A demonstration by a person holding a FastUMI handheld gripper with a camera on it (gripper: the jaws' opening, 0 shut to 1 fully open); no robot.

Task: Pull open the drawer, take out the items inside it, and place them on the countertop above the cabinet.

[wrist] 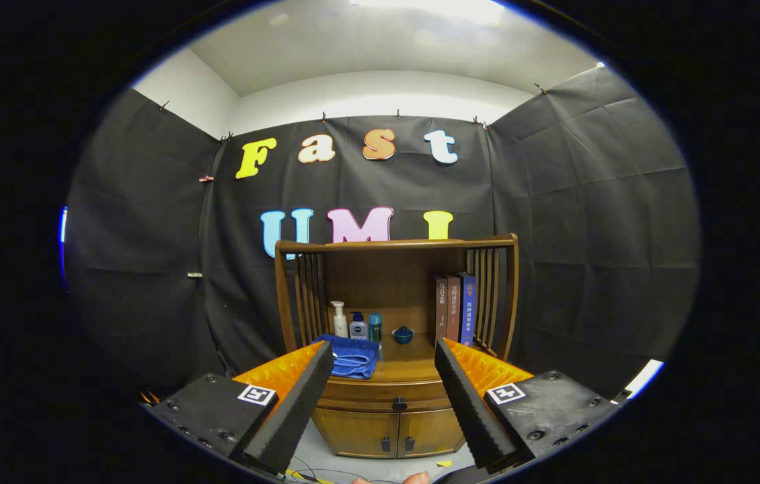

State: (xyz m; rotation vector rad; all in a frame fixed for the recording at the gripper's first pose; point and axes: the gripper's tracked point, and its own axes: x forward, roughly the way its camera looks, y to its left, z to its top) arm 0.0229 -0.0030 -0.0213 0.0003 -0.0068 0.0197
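The drawer [390, 395] sits flush in the front of the wooden cabinet [393, 430], straight ahead of the tool [384, 366] and framed in the gap between its two fingers; it looks fully closed, with its small dark knob [399, 405] untouched. Whatever lies inside it is hidden, so I cannot say what items there are or how many. By my reading the task has not properly started: the drawer is still to be pulled open, the contents lifted out, and each one set on the desk [410, 368], the cabinet's top surface just above the drawer.

The tool is spread wide and holds nothing, well short of the cabinet, with the knob beyond the fingertips.

That desk already carries things. Beyond the left finger a folded blue towel [353, 356] hangs slightly over the front edge. Behind it stand a white pump bottle [339, 320], a smaller bottle with a blue pump [358, 327] and a teal bottle [375, 328]. Further right sits a small blue lidded bowl [403, 334], and beyond the right finger three upright books [454, 308] lean against the slatted side of the hutch. The bare wood between towel and books seems the likeliest landing place.

Below the drawer are two closed cabinet doors [393, 433].
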